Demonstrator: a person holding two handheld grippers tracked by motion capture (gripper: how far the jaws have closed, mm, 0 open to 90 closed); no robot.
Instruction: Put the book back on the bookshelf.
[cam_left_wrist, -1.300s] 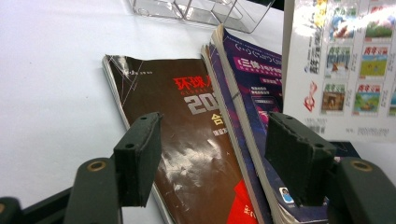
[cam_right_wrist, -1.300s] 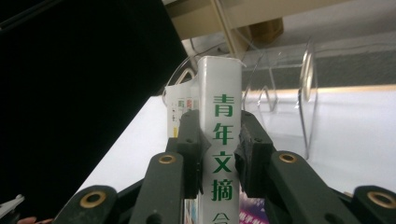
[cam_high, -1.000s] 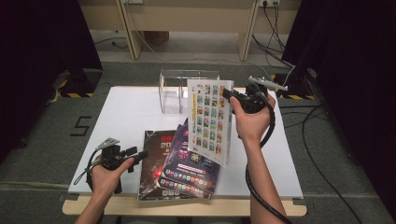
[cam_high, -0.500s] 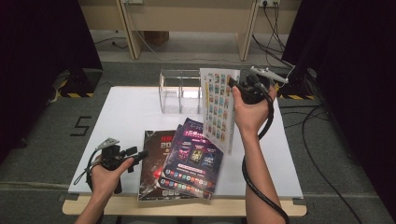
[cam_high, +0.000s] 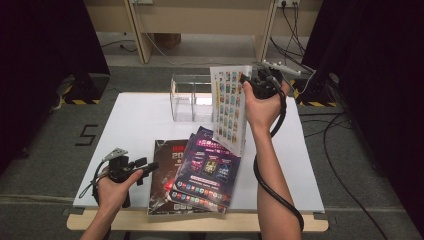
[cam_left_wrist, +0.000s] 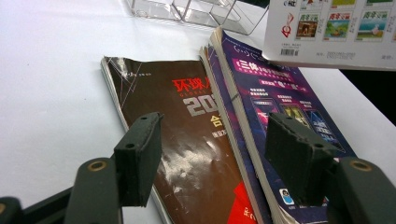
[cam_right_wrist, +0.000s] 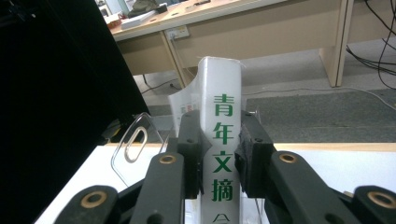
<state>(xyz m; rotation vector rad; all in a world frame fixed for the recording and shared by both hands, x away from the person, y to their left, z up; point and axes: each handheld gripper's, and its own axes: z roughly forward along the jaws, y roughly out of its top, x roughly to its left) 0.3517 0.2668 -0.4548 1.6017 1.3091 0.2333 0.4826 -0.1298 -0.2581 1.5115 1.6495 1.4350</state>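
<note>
above the far half of the white counter (cam_high: 140, 125), the right gripper (cam_high: 252, 82) holds a white magazine (cam_high: 229, 107) upright, its jaws clenched on the spine, as the right gripper view shows with green characters running down between the pads. it hangs just in front of the clear acrylic magazine rack (cam_high: 187, 97), which looks like where it is headed. the left gripper (cam_high: 142, 165) rests at the near left of the counter beside the stack, jaws released and apart with nothing between them.

what could go wrong: the grip is on the spine alone, so the loose pages may fan open and catch the rack's clear divider, or the magazine may swing and slip out if tilted too quickly. the rack is light and could slide or tip if the lower edge strikes its wall rather than dropping into a slot.

count: one magazine held; a dark magazine (cam_high: 162, 175) and a purple magazine (cam_high: 207, 170) lie overlapped, with perhaps a third edge between them; one rack; two grippers.
</note>
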